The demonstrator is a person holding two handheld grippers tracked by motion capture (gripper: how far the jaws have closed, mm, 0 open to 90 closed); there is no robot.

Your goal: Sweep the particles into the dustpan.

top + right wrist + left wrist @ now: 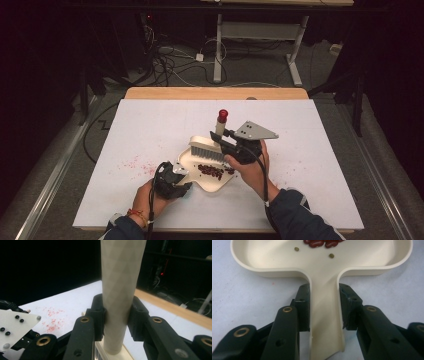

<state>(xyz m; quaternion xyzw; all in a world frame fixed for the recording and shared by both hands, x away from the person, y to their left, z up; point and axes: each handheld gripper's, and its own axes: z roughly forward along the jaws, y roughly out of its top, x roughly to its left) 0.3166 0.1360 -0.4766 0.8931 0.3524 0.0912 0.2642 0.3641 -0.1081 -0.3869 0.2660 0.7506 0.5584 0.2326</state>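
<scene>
A cream dustpan [212, 181] lies on the white table sheet with several red beans [211, 171] in it. My left gripper [176, 178] is shut on the dustpan's handle [325, 322]; red beans [319, 243] and two small green ones lie in the pan ahead. A cream hand brush [206, 149] with grey bristles and a red-tipped handle [221, 119] stands bristles down at the pan's far rim. My right gripper [225, 137] is shut on the brush handle [120, 297], which rises nearly upright between its jaws.
Red stains [136, 164] speckle the white sheet [150, 125] left of the pan. The wooden table edge [215, 93] runs along the far side. Cables and a desk frame [260, 50] lie on the floor beyond.
</scene>
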